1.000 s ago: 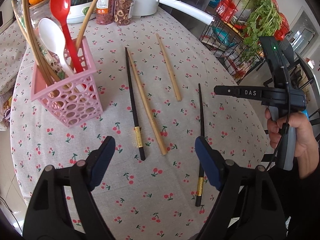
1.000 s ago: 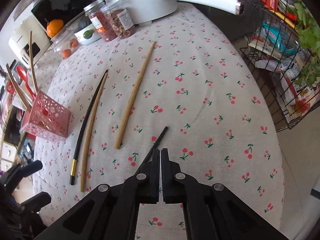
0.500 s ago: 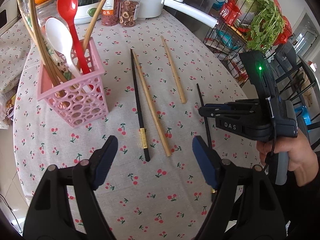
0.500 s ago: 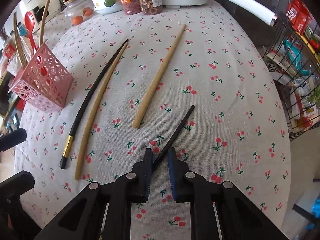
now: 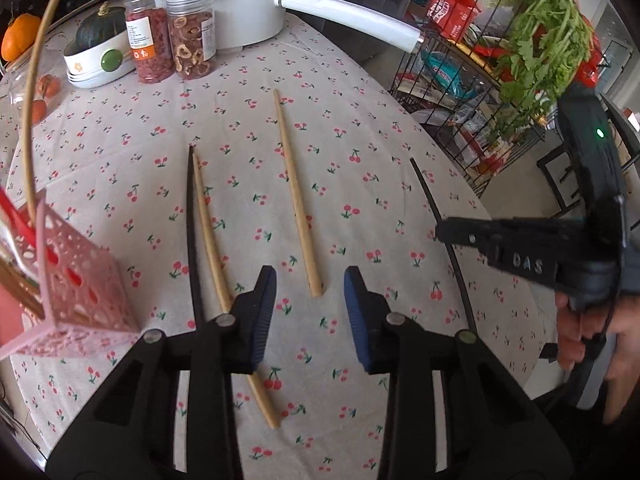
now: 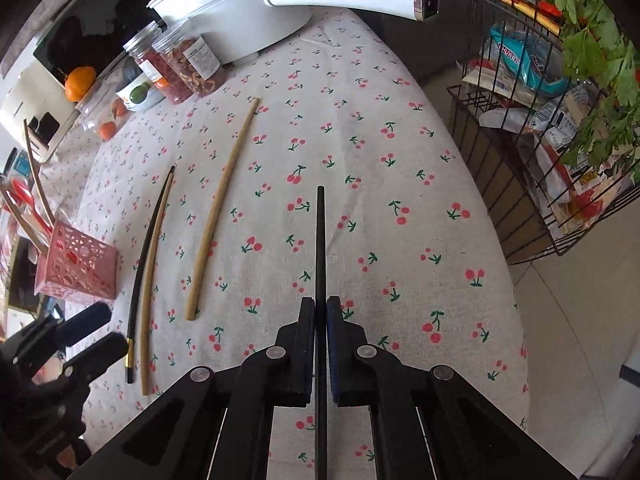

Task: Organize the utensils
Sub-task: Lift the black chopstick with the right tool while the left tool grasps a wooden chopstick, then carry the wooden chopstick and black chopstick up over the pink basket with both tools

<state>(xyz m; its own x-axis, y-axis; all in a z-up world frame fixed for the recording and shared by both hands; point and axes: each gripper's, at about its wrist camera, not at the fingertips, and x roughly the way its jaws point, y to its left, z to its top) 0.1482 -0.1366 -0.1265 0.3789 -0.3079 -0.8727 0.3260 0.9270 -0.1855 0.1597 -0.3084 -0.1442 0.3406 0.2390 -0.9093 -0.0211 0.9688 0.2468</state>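
My right tool (image 6: pixel 319 322) clamps a black chopstick (image 6: pixel 320 240), its long axis running straight away, tip far over the counter (image 6: pixel 400 160). My left tool (image 5: pixel 310 312) has just been closing, nothing between its pads. Only the left view shows my hand (image 5: pixel 592 328); the right view shows the pink basket (image 6: pixel 78 268) clearly.

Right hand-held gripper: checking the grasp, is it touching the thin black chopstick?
Touching. Right wrist view shows the right hand-held gripper pads pressed on the thin black chopstick.
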